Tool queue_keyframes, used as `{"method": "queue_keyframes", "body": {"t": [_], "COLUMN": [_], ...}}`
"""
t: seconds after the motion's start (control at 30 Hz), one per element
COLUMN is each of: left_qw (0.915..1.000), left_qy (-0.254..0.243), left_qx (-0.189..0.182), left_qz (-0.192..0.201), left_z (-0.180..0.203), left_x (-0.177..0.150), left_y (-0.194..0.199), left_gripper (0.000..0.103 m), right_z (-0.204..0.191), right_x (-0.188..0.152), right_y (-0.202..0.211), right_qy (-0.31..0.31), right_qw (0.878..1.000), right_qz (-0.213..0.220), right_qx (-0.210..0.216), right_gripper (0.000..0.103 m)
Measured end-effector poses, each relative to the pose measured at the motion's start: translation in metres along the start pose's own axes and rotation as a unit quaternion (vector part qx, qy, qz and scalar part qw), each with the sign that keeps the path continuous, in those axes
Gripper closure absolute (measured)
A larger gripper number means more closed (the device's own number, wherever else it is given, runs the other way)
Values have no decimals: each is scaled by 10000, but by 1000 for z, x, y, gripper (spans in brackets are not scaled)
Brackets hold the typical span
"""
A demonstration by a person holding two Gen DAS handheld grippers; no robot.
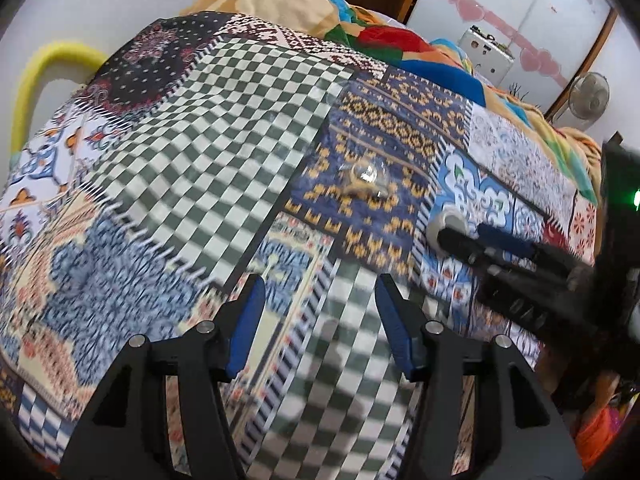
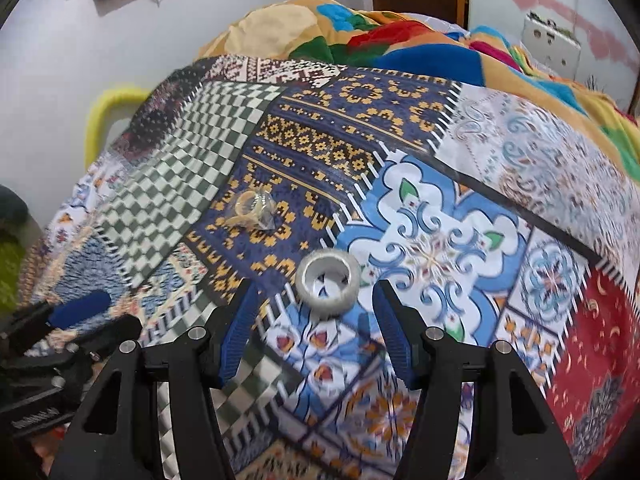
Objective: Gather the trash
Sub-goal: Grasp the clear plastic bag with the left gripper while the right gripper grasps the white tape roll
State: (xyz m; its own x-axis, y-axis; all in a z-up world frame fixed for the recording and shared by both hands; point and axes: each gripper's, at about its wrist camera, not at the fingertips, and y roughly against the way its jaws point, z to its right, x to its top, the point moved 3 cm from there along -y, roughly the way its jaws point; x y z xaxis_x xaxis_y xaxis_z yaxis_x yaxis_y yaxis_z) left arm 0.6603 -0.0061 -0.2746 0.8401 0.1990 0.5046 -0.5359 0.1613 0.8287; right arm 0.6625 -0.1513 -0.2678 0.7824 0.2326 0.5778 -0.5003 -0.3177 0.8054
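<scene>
While upright, tape roll [image 2: 328,283] hole upward.

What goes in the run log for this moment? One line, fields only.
task: collect trash | left gripper: open, empty | right gripper: open, at silver tape roll | crumpled clear plastic wrapper: untouched on patchwork bedcover

Open bedspread ahead of you, two small things lying on it

The patchwork bedspread [image 2: 460,240] lay flat and bare across the middle and right of the right wrist frame, giving you free passage there. The tape roll [image 2: 328,280] sat at centre, just beyond your right gripper [image 2: 314,296], the crumpled clear wrapper [image 2: 252,210] well apart at centre left. A heaped colourful blanket [image 2: 360,36] closed off the top.
</scene>
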Motion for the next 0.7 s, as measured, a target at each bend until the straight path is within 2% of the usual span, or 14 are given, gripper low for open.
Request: {"method": "queue_keyframes", "body": {"t": [0.03, 0.07, 0.1, 0.13, 0.33, 0.47, 0.57, 0.63, 0.7], "left_qw": [10000, 9999, 9998, 9997, 9992, 9996, 9996, 9995, 9989], "left_qy": [-24, -71, -130, -184, -238, -284, -262, -294, -431], "left_qx": [-76, -115, -132, -140, -308, -84, -45, 64, 197], "left_qz": [11, -10, -25, -28, -42, 41, -24, -34, 52], "left_z": [3, 6, 10, 14, 32, 35, 35, 35, 35], "left_x": [6, 10, 15, 20, 48, 64, 66, 63, 57], "left_y": [-5, -10, -16, -22, -55, -74, -87, -92, -91], "left_gripper": [47, 47, 47, 47, 47, 47, 47, 61, 64], "right_z": [1, 4, 8, 12, 31, 35, 33, 31, 29], "right_x": [0, -1, -2, -4, -8, -12, -18, -22, -27], "right_y": [-2, -1, 2, 6, 30, 35, 32, 30, 30], "right_qy": [-2, -61, -186, -303, -499, -305, -179, -120, -182], "right_qw": [10000, 10000, 9998, 9995, 9979, 9987, 9993, 9994, 9992], "right_qz": [-33, -12, 58, 86, 334, 355, 228, 182, 183], "right_qx": [-33, -2, 27, 80, 226, 194, 227, 256, 291], "right_gripper": [72, 78, 94, 98, 98, 97, 92, 79, 44]}}
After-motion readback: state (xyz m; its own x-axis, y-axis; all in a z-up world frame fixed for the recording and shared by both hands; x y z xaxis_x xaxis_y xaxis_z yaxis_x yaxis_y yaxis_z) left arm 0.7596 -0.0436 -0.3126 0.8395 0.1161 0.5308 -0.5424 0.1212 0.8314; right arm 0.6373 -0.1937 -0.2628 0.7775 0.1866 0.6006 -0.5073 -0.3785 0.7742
